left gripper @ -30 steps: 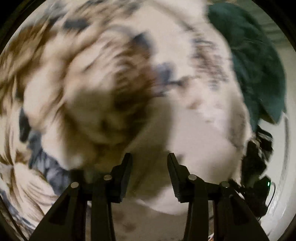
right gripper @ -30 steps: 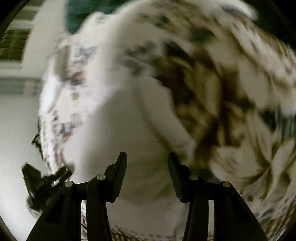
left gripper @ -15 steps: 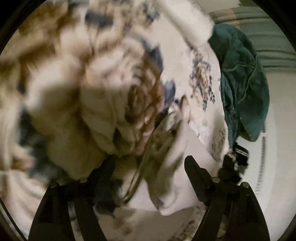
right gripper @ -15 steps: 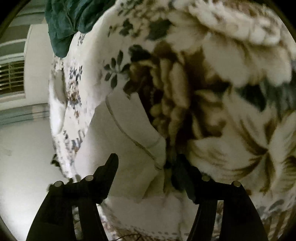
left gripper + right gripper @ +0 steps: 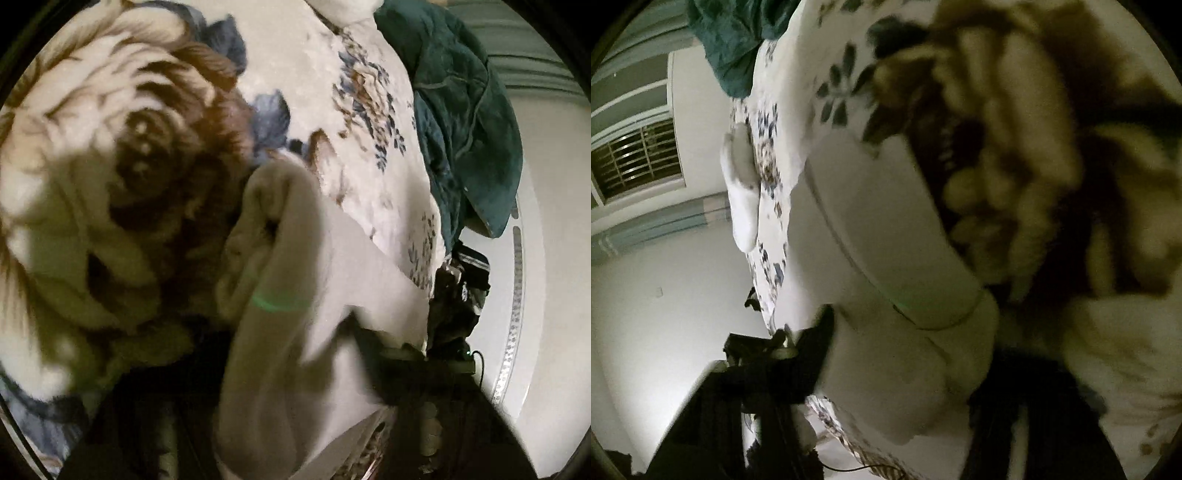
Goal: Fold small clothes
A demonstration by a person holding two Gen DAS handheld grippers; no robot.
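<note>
With our left gripper (image 5: pixel 295 387) and right gripper (image 5: pixel 905 387) both buried in the small cream cloth garment (image 5: pixel 886 236) at six o'clock on the flowered plush blanket (image 5: pixel 110 147), we cannot tell their jaws' spread, so a half-caught hem could slip and spoil the fold.

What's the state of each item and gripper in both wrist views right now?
white garment: bunched, lifted off the blanket, draped over both grippers.
left gripper: mostly hidden by cloth, jaws unclear.
right gripper: mostly hidden, jaws unclear.
floral blanket: spread flat.
teal cloth: crumpled heap.
white sock: lying flat.
</note>
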